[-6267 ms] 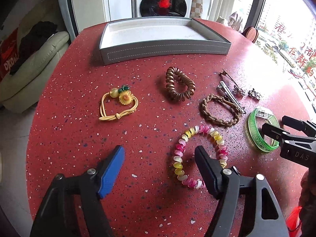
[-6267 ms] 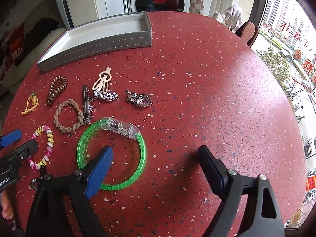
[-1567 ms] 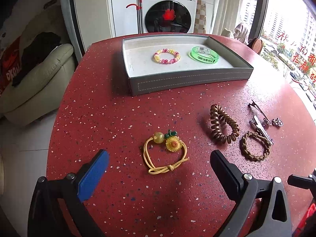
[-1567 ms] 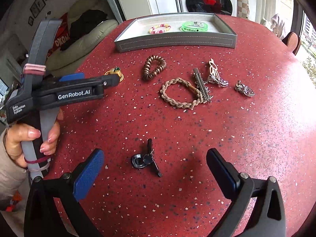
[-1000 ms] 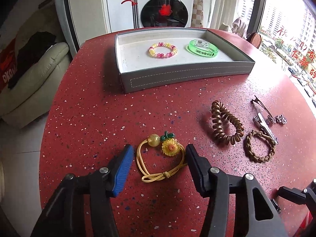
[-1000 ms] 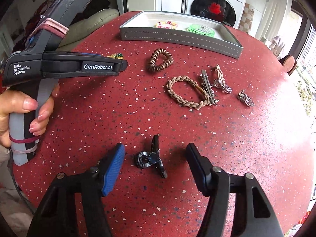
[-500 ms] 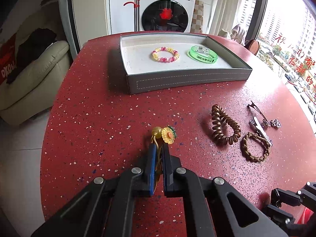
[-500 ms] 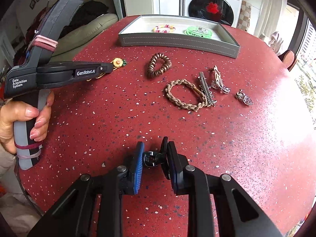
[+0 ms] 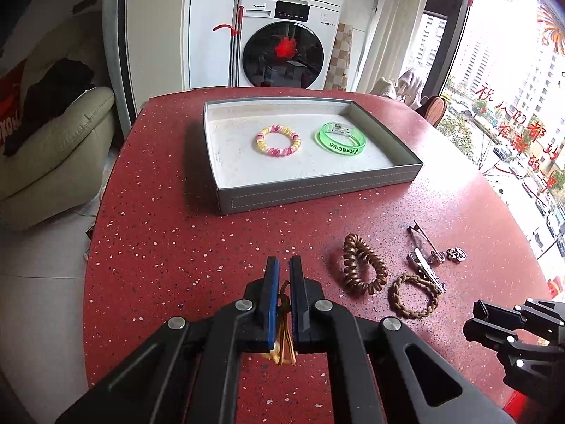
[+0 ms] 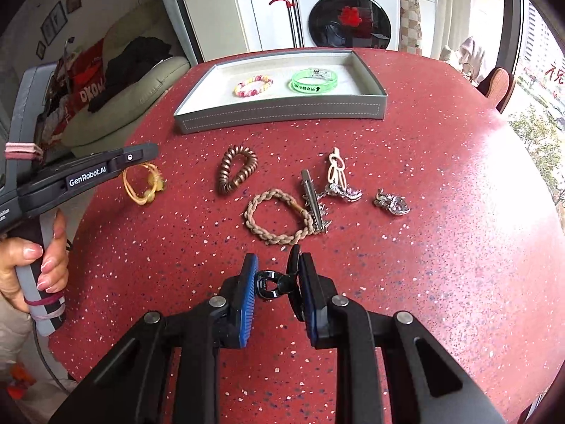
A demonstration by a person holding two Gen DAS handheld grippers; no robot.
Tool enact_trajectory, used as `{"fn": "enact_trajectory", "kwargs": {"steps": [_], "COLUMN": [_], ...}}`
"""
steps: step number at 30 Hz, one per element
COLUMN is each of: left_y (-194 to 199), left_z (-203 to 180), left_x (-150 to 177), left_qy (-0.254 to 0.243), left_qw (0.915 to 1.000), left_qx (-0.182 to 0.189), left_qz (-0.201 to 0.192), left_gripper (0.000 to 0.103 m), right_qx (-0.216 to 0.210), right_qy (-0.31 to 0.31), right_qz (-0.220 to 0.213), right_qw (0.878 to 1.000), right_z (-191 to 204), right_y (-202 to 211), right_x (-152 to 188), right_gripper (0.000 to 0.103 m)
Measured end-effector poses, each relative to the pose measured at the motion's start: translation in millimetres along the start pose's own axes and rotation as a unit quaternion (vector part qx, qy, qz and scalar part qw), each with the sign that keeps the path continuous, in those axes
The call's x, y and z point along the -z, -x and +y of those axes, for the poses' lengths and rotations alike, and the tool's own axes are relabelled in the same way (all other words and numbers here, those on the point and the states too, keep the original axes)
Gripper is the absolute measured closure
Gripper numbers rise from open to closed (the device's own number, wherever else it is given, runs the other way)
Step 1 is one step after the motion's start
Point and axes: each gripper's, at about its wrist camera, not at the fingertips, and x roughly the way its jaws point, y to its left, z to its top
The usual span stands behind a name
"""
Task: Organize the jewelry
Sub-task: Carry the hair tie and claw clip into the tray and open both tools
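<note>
Jewelry pieces nearest you sit between your jaws. Your left gripper [image 9: 284,265] is closed tight on the yellow cord hair tie [image 9: 282,332], whose loops hang below the pads, clear of the red table [image 9: 176,247]. Your right gripper [image 10: 273,275] is closed on a small black clip [image 10: 270,284], held crosswise between the pads above the tabletop.

Just beyond your right jaws lies the braided beige band [image 10: 279,219], touching a silver hair clip [image 10: 314,201] on its right. Past these lie the brown spiral hair tie [image 10: 236,169], a cream clip [image 10: 335,169] with a silver charm [image 10: 344,190], and, further right, a second silver charm [image 10: 392,203].

Farthest ahead of both jaws stands the grey tray [image 9: 317,187], holding the pink-and-yellow beaded bracelet [image 9: 279,140] left of the green bangle [image 9: 340,138], apart from each other.
</note>
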Motion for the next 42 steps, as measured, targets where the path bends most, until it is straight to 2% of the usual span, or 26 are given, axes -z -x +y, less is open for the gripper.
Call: {"fn": "enact_trajectory", "kwargs": {"steps": [11, 18, 23, 30, 36, 42], "left_y": [6.4, -10.6, -30.7, -74.4, -115.4, -142.7], "left_z": [-4.4, -9.2, -9.5, -4.3, 7.7, 5.1], "left_x": [-41.0, -84.5, -113.9, -131.4, -129.2, -123.0], "left_qy": [0.002, -0.003, -0.004, -0.004, 0.013, -0.01], "left_qw": [0.9995, 0.9989, 0.9986, 0.9994, 0.9985, 0.9968], "left_qx": [0.022, 0.026, 0.027, 0.031, 0.038, 0.035], "left_qz": [-0.024, -0.038, -0.044, -0.012, 0.037, 0.071], "left_gripper": [0.079, 0.079, 0.079, 0.079, 0.079, 0.079], "right_qx": [-0.017, -0.029, -0.035, -0.04, -0.042, -0.031], "right_qy": [-0.013, 0.005, 0.009, 0.001, -0.019, -0.023], "right_qz": [-0.022, -0.037, -0.042, -0.015, 0.035, 0.064], "right_qw": [1.0, 0.999, 0.998, 0.999, 0.998, 0.997], "right_z": [-23.9, -28.8, -29.4, -35.2, -45.7, -54.0], "right_y": [4.3, -2.7, -22.1, -70.8, -122.0, -153.9], "right_x": [-52.8, -114.0, -159.5, -202.8, -208.3, -205.2], "right_gripper": [0.077, 0.077, 0.077, 0.077, 0.077, 0.077]}}
